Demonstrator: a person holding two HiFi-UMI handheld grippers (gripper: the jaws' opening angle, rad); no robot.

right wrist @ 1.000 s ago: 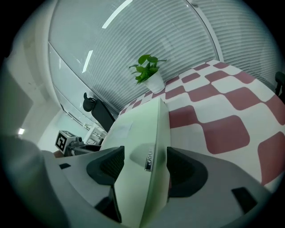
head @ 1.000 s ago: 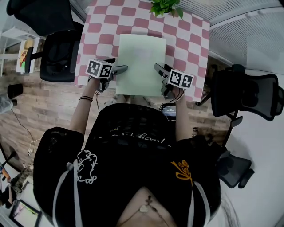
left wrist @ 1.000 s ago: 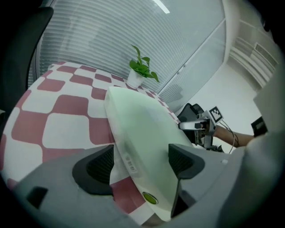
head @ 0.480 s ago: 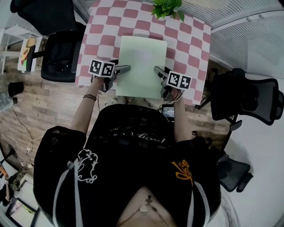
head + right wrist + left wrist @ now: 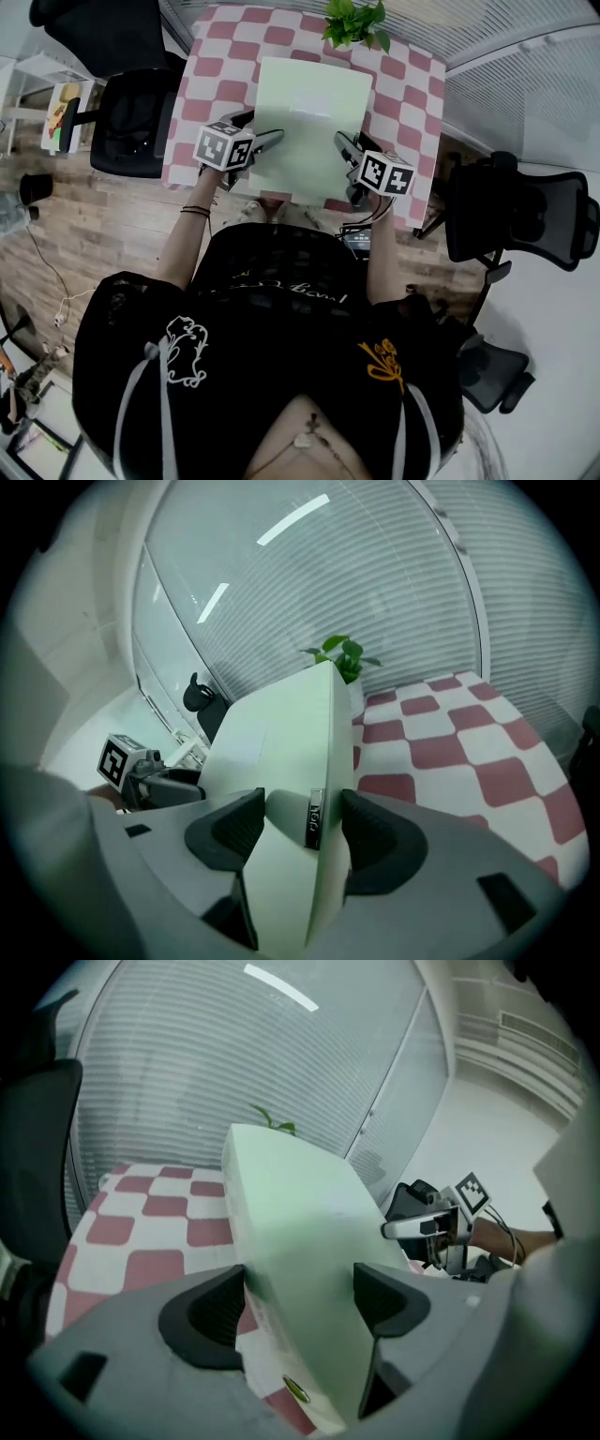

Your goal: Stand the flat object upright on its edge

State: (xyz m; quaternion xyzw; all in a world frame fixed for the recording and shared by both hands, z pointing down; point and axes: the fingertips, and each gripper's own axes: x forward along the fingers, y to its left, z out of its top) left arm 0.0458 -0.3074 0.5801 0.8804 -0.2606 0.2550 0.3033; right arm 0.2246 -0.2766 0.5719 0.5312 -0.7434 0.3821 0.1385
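Black T-shirt (image 5: pixel 281 366), white print (image 5: pixel 184 352), orange print (image 5: pixel 382 357); wrist bands (image 5: pixel 194 211); left tool (image 5: pixel 270 140), right tool (image 5: pixel 341 142) grey.

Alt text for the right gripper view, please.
The right gripper clamps one edge of a pale green flat object, with a pink-and-white checked table at right. The left gripper grips the opposite edge at left; a potted plant stands behind.

Bright, even indoor light with soft shadows. Strip lights (image 5: pixel 292 519) glare above the right gripper (image 5: pixel 302 829). Fisheye bending, dark corners; the green board (image 5: pixel 291 1204) in the left gripper (image 5: pixel 300 1290) blurs near the lens
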